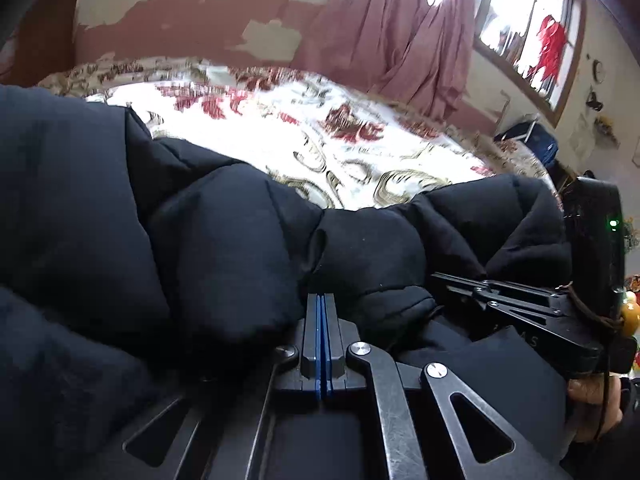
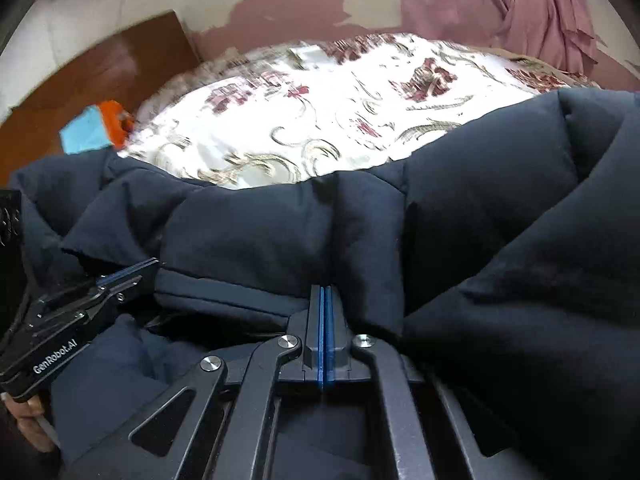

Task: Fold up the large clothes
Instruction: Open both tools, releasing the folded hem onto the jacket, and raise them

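Observation:
A large dark navy padded jacket (image 1: 224, 248) lies bunched on a bed and fills the lower half of both views (image 2: 480, 240). My left gripper (image 1: 321, 298) is shut, its blue pads pinching a fold of the jacket's edge. My right gripper (image 2: 325, 290) is shut on the jacket's edge in the same way. Each gripper shows in the other's view: the right one at the right side (image 1: 436, 278), the left one at the left side (image 2: 154, 264), both clamped on the same hem, close together.
The bed has a white sheet with red and gold flowers (image 1: 320, 136). Pink curtains (image 1: 400, 32) and a window (image 1: 532, 28) stand behind it. A brown wooden headboard (image 2: 100, 76) and a blue and orange item (image 2: 96, 128) are at the left.

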Tool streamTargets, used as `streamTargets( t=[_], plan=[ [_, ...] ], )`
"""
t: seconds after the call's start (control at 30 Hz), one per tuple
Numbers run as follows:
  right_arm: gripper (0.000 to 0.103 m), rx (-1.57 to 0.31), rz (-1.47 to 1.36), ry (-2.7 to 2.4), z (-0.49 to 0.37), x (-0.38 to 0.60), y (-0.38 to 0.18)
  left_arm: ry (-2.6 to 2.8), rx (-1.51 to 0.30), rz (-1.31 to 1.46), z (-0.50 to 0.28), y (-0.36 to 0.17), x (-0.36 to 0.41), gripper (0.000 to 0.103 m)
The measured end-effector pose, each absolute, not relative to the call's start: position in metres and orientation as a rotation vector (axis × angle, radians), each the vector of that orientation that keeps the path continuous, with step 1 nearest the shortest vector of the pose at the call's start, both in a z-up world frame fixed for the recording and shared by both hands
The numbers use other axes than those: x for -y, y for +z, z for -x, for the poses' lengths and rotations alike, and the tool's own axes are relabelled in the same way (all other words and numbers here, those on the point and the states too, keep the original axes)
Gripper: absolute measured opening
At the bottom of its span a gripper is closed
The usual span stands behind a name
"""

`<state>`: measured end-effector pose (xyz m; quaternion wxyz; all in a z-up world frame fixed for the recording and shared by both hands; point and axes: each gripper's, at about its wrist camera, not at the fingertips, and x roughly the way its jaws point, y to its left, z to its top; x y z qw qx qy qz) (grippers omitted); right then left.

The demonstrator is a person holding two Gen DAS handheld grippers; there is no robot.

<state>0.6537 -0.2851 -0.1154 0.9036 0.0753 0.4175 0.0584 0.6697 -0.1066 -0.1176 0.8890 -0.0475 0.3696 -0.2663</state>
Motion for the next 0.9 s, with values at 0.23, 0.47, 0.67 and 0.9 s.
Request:
streamTargets(
  t=[0.23,0.47,0.67,0.9],
  plan=[
    [0.033,-0.774,-0.169,0.173,-0.623,0.284,-0.098,-0.650,-0.628,0.204,-0.626,-0.103,0.084,0.067],
    [0.080,-0.591,-0.179,0.199,-0.591,0.290,-0.075,-0.574,-0.467,0.325,-0.583,-0.079,0.048,0.085],
    [0.087,-0.468,-0.141,0.124,-0.558,0.289,-0.040,-0.426,-0.472,0.211,-0.555,-0.045,0.048,0.092],
    [0.093,-0.460,-0.112,0.073,-0.513,0.288,-0.002,-0.317,-0.457,0.230,-0.516,-0.006,0.029,0.102]
  ],
)
